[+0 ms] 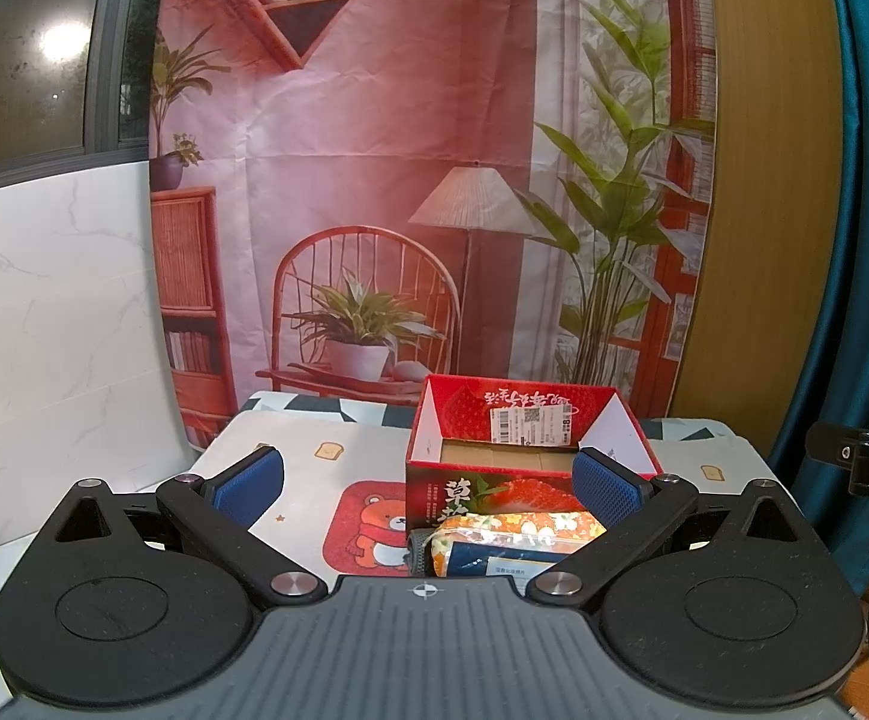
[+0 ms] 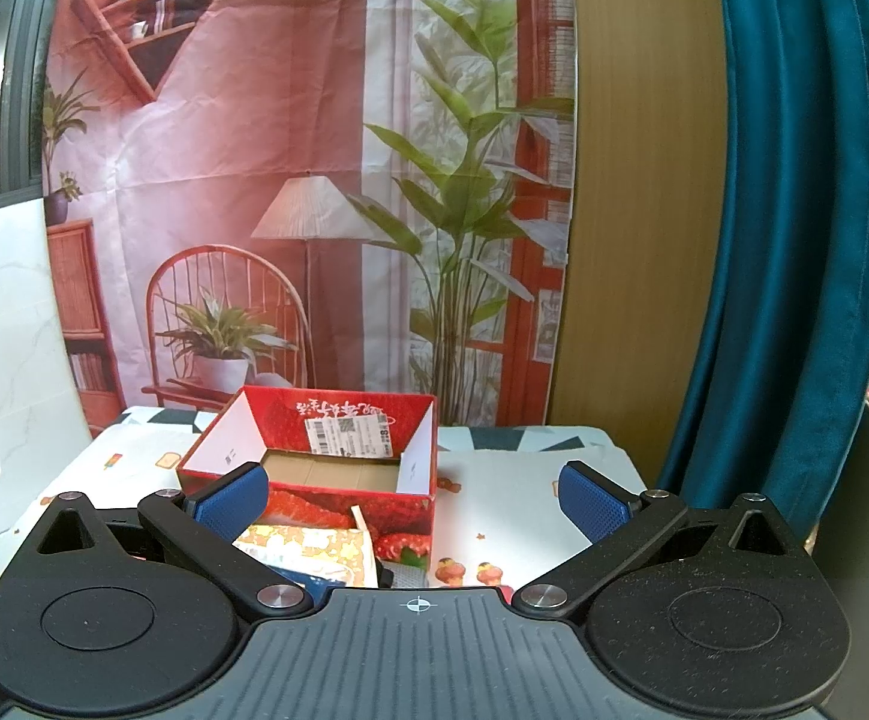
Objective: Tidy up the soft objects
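On the table (image 1: 290, 468), covered by a cartoon-print cloth with toast and bear motifs, a red strawberry-print cardboard box (image 1: 524, 456) sits open-topped toward the far side, flaps up, a white shipping label (image 1: 533, 426) on its inner far wall, bare cardboard floor visible inside. Left gripper (image 1: 428, 483) hovers near the table's near edge, blue pads spread wide, nothing between them; its right pad (image 1: 605, 489) overlaps the box's near right corner in view, contact cannot be confirmed. Just in front of the box's near wall lies a soft packet in floral orange-yellow wrap with a dark blue lower part (image 1: 512, 546), touching or nearly touching the box; a dark grey ribbed item (image 1: 419, 552) sits against the packet's left end, type unclear. Right gripper (image 2: 413, 495) also has its pads spread wide and empty, left pad (image 2: 233, 498) overlapping the box's near left corner in that view. Same packet (image 2: 308, 546) shows low between the right gripper's fingers, partly hidden by the gripper body. Printed room backdrop (image 1: 374, 180) hangs behind the table, teal curtain (image 2: 794, 240) at right, marble-look panel (image 1: 44, 300) at left.
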Demonstrator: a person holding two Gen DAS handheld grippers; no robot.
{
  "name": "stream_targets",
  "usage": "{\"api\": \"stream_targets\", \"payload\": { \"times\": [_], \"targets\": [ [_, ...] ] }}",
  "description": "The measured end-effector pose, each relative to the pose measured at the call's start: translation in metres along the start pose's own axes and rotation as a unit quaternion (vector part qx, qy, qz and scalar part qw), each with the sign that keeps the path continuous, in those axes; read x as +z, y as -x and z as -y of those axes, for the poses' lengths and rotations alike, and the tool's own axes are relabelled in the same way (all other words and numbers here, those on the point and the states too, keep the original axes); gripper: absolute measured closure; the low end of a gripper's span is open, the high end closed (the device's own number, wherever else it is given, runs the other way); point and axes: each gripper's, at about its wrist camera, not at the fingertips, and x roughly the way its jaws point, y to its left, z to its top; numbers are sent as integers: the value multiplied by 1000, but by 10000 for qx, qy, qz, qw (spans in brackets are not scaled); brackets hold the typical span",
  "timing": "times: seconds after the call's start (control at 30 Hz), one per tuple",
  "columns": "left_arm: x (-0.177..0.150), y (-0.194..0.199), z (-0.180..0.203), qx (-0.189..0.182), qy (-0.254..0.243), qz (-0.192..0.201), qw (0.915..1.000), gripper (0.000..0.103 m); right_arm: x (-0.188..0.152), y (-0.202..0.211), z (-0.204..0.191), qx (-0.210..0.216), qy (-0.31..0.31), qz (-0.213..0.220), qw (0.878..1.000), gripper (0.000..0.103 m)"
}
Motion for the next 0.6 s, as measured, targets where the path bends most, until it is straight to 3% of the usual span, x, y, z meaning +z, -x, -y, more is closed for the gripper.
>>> {"api": "stream_targets", "payload": {
  "times": [0.6],
  "targets": [
    [-2,0,1,-4,11,10,10000,0,2,-3,-1,46,-39,3,10000,0]
  ]
}}
